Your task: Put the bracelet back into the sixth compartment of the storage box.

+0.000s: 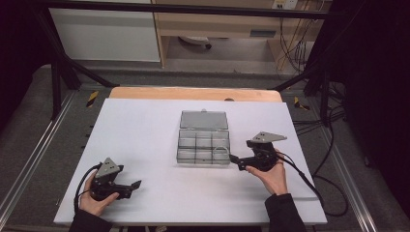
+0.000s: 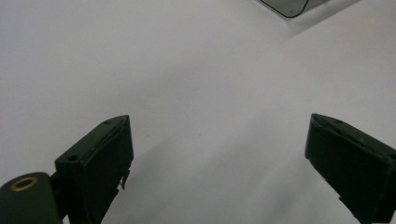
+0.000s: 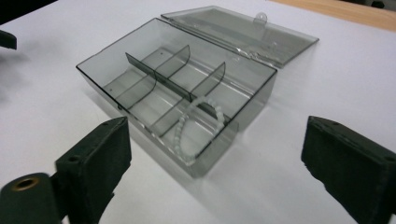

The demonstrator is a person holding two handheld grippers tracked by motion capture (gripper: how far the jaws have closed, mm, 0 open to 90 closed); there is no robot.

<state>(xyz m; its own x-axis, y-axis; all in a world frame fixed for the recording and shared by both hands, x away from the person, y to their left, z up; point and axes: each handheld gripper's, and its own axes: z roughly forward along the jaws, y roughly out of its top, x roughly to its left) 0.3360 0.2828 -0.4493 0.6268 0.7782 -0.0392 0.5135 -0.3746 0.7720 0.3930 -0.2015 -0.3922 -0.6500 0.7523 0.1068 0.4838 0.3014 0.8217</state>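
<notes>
box (image 2: 290,6) cropped at left gripper view's top edge

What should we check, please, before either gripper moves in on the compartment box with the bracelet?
1. Box lid open, lying flat behind: ok.
2. Bead bracelet inside the box, in the corner compartment nearest the right gripper: ok.
3. Right gripper open, nothing held: ok.
4. Left gripper open, nothing held: ok.
5. White table surface around the box free of clutter: ok.
6. Bracelet lying loose, not snagged on a divider: cannot tell.
</notes>
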